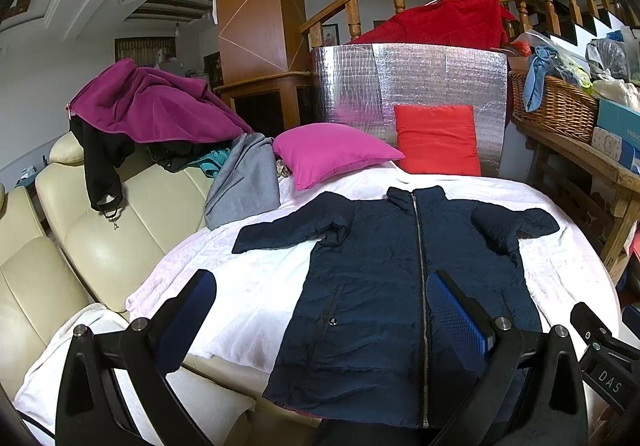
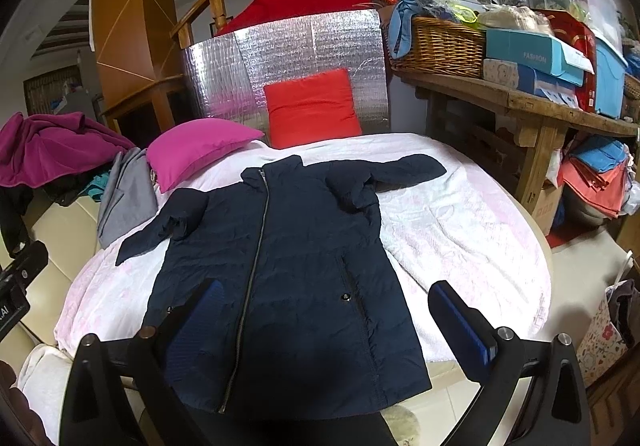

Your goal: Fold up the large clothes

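Observation:
A long navy quilted coat (image 1: 384, 286) lies flat and zipped on a white-pink blanket (image 1: 248, 286), collar away from me, both sleeves spread sideways. In the right wrist view the same coat (image 2: 288, 278) fills the middle of the blanket (image 2: 460, 230). My left gripper (image 1: 322, 310) hovers open above the coat's lower left half, blue pads wide apart, nothing between them. My right gripper (image 2: 326, 320) also stands open over the coat's lower part, holding nothing. Part of the right gripper's body (image 1: 604, 358) shows at the right edge of the left wrist view.
A magenta pillow (image 1: 332, 152) and a red pillow (image 1: 438, 138) lean at the blanket's far end against a silver foil panel (image 1: 408, 82). Left is a cream sofa (image 1: 100, 238) with purple (image 1: 148, 106) and grey (image 1: 244, 178) garments. A wooden table (image 2: 520, 106) with wicker basket (image 2: 440, 46) and boxes stands right.

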Demonstrator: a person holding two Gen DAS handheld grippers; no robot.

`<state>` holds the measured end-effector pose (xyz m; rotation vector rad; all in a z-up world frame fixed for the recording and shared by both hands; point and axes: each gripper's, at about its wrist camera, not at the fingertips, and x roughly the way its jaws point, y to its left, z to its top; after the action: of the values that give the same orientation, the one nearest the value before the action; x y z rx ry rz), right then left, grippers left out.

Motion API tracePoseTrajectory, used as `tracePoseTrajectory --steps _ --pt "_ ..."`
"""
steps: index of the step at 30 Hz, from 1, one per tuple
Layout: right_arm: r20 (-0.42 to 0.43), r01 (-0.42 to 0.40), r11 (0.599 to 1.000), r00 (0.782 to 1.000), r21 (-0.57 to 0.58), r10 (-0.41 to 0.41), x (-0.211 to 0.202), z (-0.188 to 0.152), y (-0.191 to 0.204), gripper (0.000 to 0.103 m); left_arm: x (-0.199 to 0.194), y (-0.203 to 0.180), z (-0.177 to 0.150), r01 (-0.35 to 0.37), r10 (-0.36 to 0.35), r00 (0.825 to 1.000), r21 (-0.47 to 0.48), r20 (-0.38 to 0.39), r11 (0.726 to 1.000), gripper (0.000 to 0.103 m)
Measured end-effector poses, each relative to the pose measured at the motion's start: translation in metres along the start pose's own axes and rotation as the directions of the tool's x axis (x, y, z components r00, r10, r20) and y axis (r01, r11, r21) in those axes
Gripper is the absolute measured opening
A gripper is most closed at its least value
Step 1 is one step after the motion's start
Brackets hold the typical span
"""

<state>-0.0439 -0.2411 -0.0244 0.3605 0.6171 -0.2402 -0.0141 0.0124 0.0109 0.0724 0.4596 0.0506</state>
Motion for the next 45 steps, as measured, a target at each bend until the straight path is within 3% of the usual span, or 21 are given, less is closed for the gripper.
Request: tracePoseTrajectory --steps 25,30,34,37,40,45 --pt "-0.017 0.016 1.0 1.0 0.009 -0.015 0.013 0.006 -0.008 0.103 0.013 -0.001 0.002 0.003 -0.003 1.0 0.005 -0.026 1.0 0.103" --pt "-0.022 0.017 0.998 1.0 0.055 -0.015 0.035 0.033 -0.037 0.103 0.051 -0.015 0.024 0.068 -0.065 0.991 0.018 -0.114 0.998 0.103" --pt "-0.014 -0.053 0.991 0.998 0.125 0.055 0.067 0.067 -0.075 0.103 0.101 -0.043 0.044 0.116 -0.1 0.971 0.06 -0.216 0.991 0.103" --pt "-0.04 -0.159 0.962 0.984 0.22 0.172 0.112 0.09 -0.108 0.103 0.148 -0.067 0.051 0.113 -0.099 0.961 0.038 -0.259 0.993 0.103" --pt "-0.063 -0.224 0.908 0.963 0.353 0.262 0.165 0.106 -0.143 0.103 0.207 -0.086 0.052 0.105 -0.11 0.934 -0.033 -0.341 0.994 0.103" --pt "-0.083 -0.274 0.763 0.916 0.585 0.393 0.276 0.122 -0.195 0.103 0.285 -0.114 0.036 0.043 -0.076 0.905 -0.088 -0.419 0.995 0.103"
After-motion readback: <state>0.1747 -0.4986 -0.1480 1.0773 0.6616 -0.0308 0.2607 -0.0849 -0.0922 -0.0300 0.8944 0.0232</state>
